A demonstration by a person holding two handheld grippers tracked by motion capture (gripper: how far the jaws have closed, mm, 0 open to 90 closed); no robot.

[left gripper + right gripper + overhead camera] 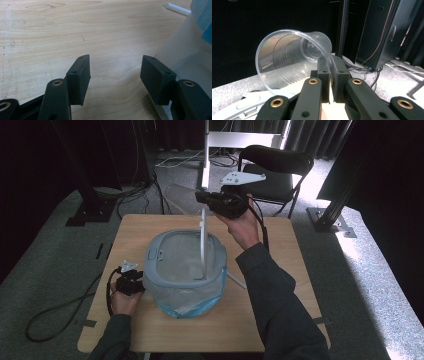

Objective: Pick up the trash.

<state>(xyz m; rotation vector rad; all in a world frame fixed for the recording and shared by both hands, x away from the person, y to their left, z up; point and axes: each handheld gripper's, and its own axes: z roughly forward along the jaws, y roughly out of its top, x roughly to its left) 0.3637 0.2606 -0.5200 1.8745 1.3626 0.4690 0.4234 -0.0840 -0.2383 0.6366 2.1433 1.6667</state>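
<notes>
- Here, one clear plastic cup (293, 58) is pinched by its rim in the closed right gripper (331, 75), held above the table's far edge.
- One bin (186, 272) is counted; its far wall is hidden.
- The left gripper (115, 75) is seen wide apart, empty, beside the bin.

Recording lab, black curtains (30, 150), floor cables (60, 310), metal rig stands (330, 215)
</notes>
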